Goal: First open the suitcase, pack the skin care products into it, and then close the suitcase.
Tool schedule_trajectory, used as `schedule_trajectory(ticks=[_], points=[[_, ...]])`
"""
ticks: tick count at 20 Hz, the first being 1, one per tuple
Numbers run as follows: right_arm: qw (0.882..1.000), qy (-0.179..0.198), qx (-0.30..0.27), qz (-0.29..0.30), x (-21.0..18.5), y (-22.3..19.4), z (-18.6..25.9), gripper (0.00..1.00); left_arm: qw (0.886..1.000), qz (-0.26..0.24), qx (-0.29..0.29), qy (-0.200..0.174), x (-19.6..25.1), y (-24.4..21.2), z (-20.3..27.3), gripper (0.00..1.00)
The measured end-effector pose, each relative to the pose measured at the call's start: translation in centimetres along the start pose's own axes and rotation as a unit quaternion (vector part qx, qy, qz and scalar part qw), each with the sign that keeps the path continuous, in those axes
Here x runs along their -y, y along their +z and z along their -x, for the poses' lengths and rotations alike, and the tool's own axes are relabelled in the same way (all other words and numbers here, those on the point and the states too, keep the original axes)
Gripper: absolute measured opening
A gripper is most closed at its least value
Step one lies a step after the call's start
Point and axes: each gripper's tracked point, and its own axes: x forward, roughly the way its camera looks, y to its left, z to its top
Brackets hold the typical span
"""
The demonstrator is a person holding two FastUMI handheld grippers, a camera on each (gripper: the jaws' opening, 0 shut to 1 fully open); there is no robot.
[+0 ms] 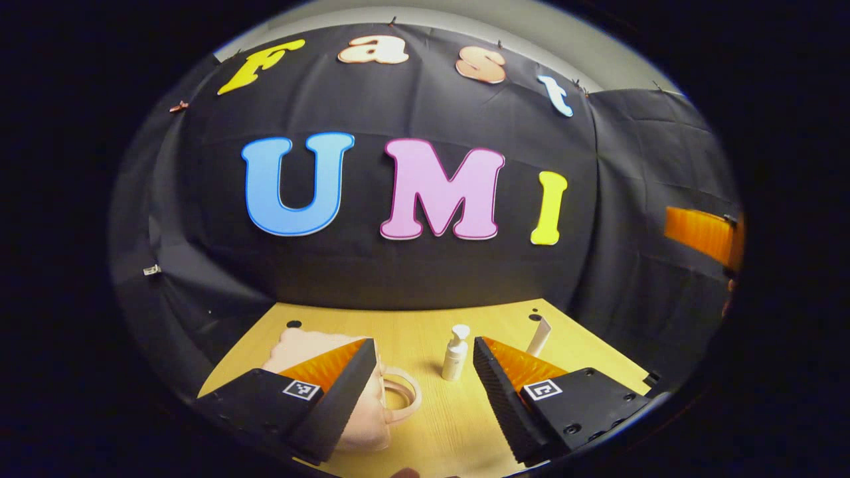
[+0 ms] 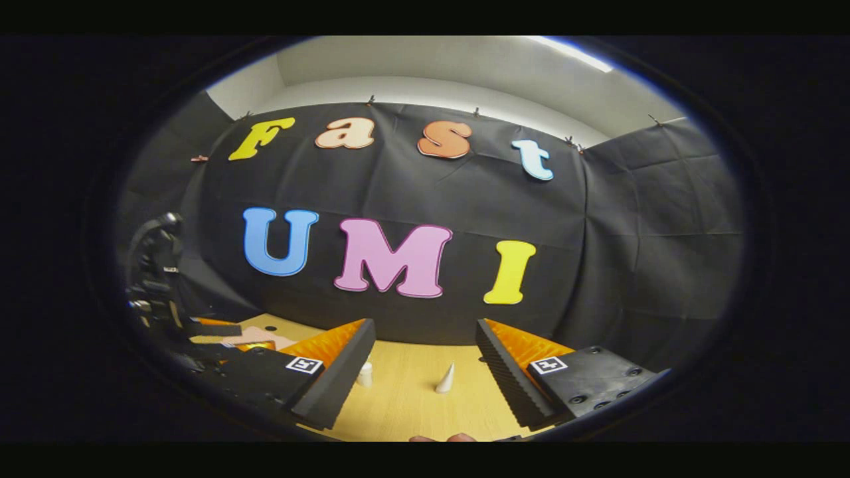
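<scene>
In the left gripper view the left gripper [image 1: 422, 378] hangs above the table [image 1: 425, 325] with its fingers spread wide and nothing between them; the pink suitcase [image 1: 362, 425] lies closed and flat under its left finger, handle [image 1: 402, 392] poking into the gap, while a white pump bottle [image 1: 455, 355] stands upright just inside the right finger and a white tube [image 1: 538, 335] leans farther back beyond that finger. In the right gripper view the right gripper [image 2: 425, 372] is likewise spread and empty over the table [image 2: 412, 405], the bottle [image 2: 364, 374] just beside its left finger, the tube [image 2: 445, 378] in the gap ahead, well clear of both fingers. The suitcase [image 2: 255, 337] shows far left there, under the other gripper [image 2: 219, 330].
</scene>
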Motion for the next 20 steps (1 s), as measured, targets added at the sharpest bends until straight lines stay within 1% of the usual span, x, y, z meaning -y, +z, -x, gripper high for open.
schedule_trajectory(ticks=[1, 2, 3, 5, 6, 7, 8, 9, 11, 13, 14, 16, 17, 18, 19, 20], points=[[1.000, 0.002, 0.007, 0.002, 0.8, 0.2, -0.6, 0.95, 1.000, 0.002, -0.013, 0.000, 0.2, -1.0, -1.9, 0.95], [1.000, 0.002, 0.008, 0.005, 1.7, 0.2, -1.2, 0.97, 1.000, 0.003, -0.026, -0.006, 0.6, -2.0, -3.7, 0.95], [1.000, 0.007, 0.007, 0.003, 2.8, 0.0, -1.6, 0.97, 0.999, 0.002, -0.047, -0.003, 0.7, -3.3, -5.4, 0.95], [1.000, 0.019, 0.017, -0.007, 4.6, 0.2, -3.0, 0.97, 0.996, -0.013, -0.091, 0.019, 0.2, -5.9, -8.6, 0.95], [1.000, 0.020, 0.014, -0.007, 5.9, -0.4, -4.1, 0.97, 0.992, -0.016, -0.118, 0.032, -0.3, -7.3, -9.7, 0.95], [1.000, 0.020, 0.005, -0.004, 7.2, -1.6, -5.3, 0.96, 0.989, -0.009, -0.140, 0.040, -0.6, -8.6, -10.5, 0.96], [1.000, 0.026, -0.004, 0.004, 8.0, -2.6, -6.4, 0.99, 0.986, 0.005, -0.160, 0.045, -0.6, -9.7, -11.4, 0.96], [0.999, 0.037, -0.007, 0.012, 8.5, -3.4, -7.5, 0.97, 0.982, 0.016, -0.182, 0.052, -0.6, -11.3, -12.3, 0.96], [0.998, 0.060, -0.018, 0.000, 8.9, -5.0, -9.4, 0.97, 0.973, 0.018, -0.219, 0.071, -1.1, -14.1, -13.7, 0.96], [0.995, 0.083, -0.042, -0.021, 8.8, -6.7, -10.9, 0.97, 0.965, 0.012, -0.250, 0.082, -1.1, -15.5, -14.5, 0.96], [0.995, 0.087, -0.047, -0.024, 9.2, -7.2, -11.5, 0.97, 0.960, 0.007, -0.264, 0.092, -1.5, -16.2, -14.8, 0.96], [0.996, 0.082, -0.042, -0.019, 10.3, -7.4, -12.7, 0.97, 0.953, 0.000, -0.284, 0.102, -1.6, -17.3, -15.7, 0.95], [0.996, 0.079, -0.039, -0.018, 10.9, -7.4, -12.9, 0.97, 0.951, -0.001, -0.292, 0.102, -1.6, -17.8, -16.1, 0.96], [0.996, 0.076, -0.038, -0.019, 11.2, -7.3, -13.2, 0.97, 0.949, 0.001, -0.301, 0.095, -1.5, -18.3, -16.4, 0.95], [0.996, 0.073, -0.039, -0.021, 11.6, -7.4, -13.3, 0.97, 0.947, -0.006, -0.306, 0.099, -1.7, -18.6, -16.6, 0.94], [0.996, 0.071, -0.043, -0.022, 11.8, -7.7, -13.3, 0.97, 0.942, -0.010, -0.316, 0.111, -2.6, -19.9, -17.6, 0.69]])
